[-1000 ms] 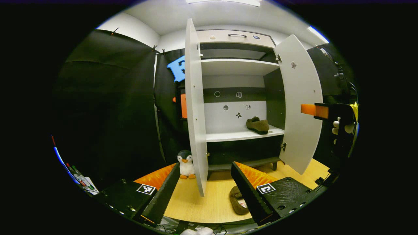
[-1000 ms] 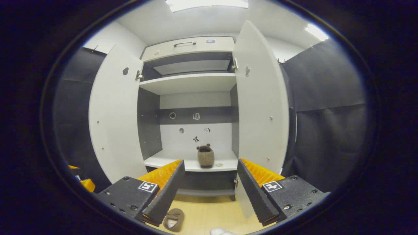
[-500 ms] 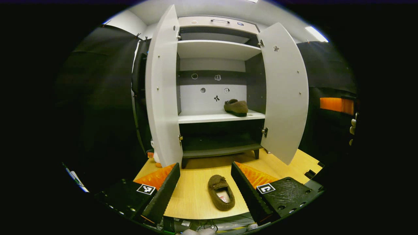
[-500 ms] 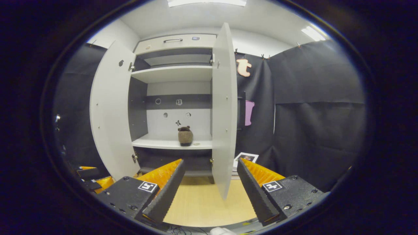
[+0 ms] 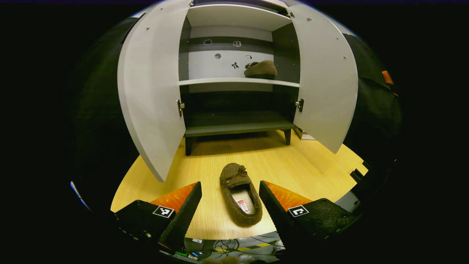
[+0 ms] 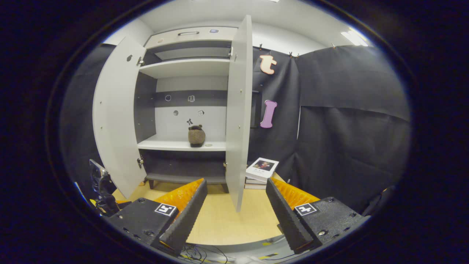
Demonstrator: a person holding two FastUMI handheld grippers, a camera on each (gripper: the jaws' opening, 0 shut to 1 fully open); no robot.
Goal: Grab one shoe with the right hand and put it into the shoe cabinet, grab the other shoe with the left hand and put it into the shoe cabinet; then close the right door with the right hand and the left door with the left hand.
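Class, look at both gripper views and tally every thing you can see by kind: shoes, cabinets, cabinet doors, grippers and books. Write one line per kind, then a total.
Shoes: 2, one on the floor, one on the shelf
Cabinets: 1
Cabinet doors: 2, left and right, both open
Grippers: 2, left and right
Books: 2, stacked
Total: 9

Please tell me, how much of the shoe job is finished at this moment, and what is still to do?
Done: one shoe sits on the cabinet's white shelf. In hand: the left gripper, open, is lined up with the second shoe on the wooden floor, not yet gripping it. Left: shelve that shoe, then close the right door and left door, both wide open. The right gripper is open, empty.
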